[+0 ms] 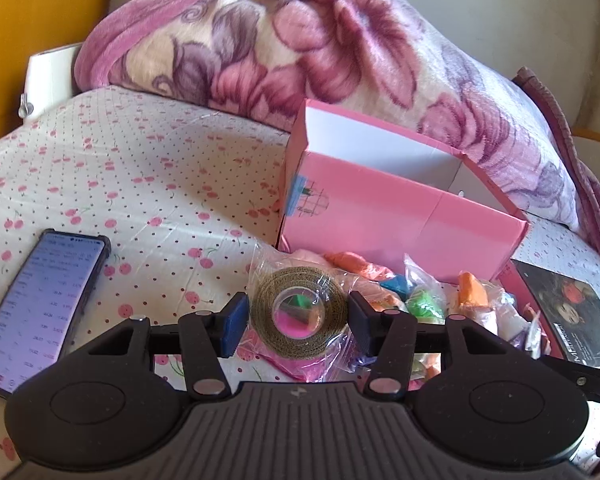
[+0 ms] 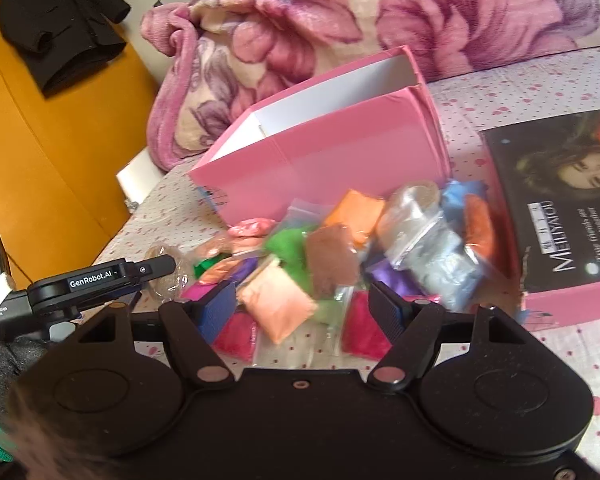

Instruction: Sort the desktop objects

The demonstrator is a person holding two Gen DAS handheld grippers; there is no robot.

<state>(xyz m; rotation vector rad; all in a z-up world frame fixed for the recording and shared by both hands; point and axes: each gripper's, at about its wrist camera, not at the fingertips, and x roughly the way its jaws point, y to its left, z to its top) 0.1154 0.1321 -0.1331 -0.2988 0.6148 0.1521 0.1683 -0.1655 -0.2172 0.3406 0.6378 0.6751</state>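
A heap of small plastic bags of coloured clay (image 2: pixel 328 256) lies on the bed in front of an open, empty pink box (image 1: pixel 400 204), which also shows in the right wrist view (image 2: pixel 332 148). My left gripper (image 1: pixel 298 320) is open, its pads on either side of a gold-brown tape roll in a clear bag (image 1: pixel 298 314), with small gaps. My right gripper (image 2: pixel 306 308) is open above a peach clay bag (image 2: pixel 278 306) at the near edge of the heap. The left gripper also shows in the right wrist view (image 2: pixel 156 266), at the heap's left.
A phone (image 1: pixel 40 304) with a lit screen lies left on the cherry-print sheet (image 1: pixel 140 168). The pink box lid with a portrait (image 2: pixel 560 208) lies right of the heap. A flowered pink blanket (image 1: pixel 320 48) is piled behind the box. A black jacket (image 2: pixel 60 20) lies on the orange floor.
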